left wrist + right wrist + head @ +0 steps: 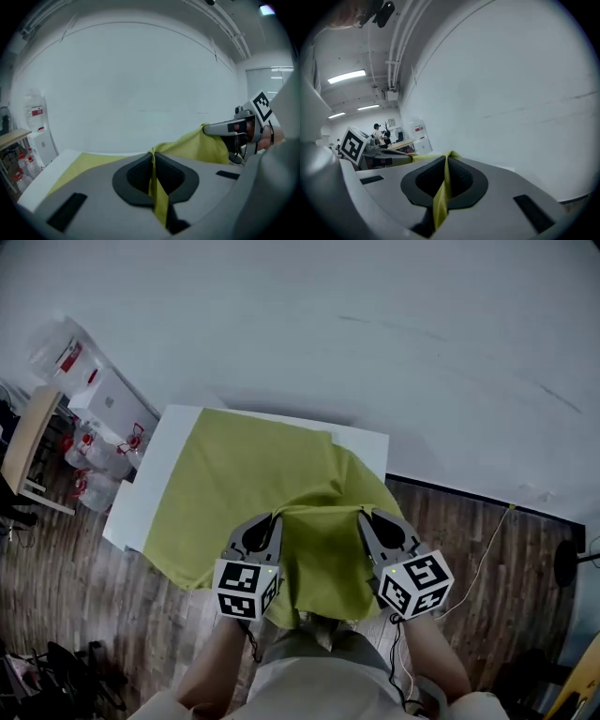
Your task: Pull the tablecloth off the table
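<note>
A yellow-green tablecloth (253,493) covers most of a white table (164,442) and hangs off its near edge toward me. My left gripper (275,518) is shut on the cloth's near hem, and my right gripper (364,516) is shut on the hem further right. Between the two, the cloth is lifted into a ridge, and a flap (323,568) hangs down. In the left gripper view a strip of tablecloth (158,197) is pinched between the jaws, with the right gripper (208,129) at the right. The right gripper view shows the same pinch on the tablecloth (440,197).
A pale wall (375,334) runs behind the table. Water bottles (98,451) and a white box (112,399) stand at the left beside a wooden desk (23,442). A cable (483,563) trails over the wood floor at the right.
</note>
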A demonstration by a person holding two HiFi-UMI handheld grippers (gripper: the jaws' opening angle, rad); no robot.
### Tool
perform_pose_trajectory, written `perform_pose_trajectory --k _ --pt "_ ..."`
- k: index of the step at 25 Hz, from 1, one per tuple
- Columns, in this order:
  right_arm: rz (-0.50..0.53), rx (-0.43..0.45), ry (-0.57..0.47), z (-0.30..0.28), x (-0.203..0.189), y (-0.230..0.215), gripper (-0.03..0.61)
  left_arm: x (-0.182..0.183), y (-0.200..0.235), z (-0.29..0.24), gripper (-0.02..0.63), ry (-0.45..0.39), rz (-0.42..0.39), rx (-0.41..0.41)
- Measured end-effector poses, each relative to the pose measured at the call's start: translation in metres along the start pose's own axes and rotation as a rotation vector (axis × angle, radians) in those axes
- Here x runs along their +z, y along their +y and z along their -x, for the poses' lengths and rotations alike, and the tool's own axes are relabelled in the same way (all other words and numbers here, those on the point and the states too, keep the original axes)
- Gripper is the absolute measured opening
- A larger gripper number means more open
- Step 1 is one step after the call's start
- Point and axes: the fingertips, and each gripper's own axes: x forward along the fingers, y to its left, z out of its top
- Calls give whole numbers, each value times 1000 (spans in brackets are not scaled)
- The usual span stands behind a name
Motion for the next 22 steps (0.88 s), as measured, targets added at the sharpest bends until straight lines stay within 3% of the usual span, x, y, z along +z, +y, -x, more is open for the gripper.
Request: perform_pose_trajectory --k 4,15,19,22 --pt "61 -1 -119 28 67 14 32 69 -6 21 23 -117 -10 -17" --pt "203 16 -449 118 229 52 33 236 -42 91 23 -431 -190 -49" --pt "247 19 -520 143 255 68 34 266 -52 115 23 -509 -242 -46" --pt "261 16 -521 148 260 68 33 269 -56 118 24 -514 -256 -49"
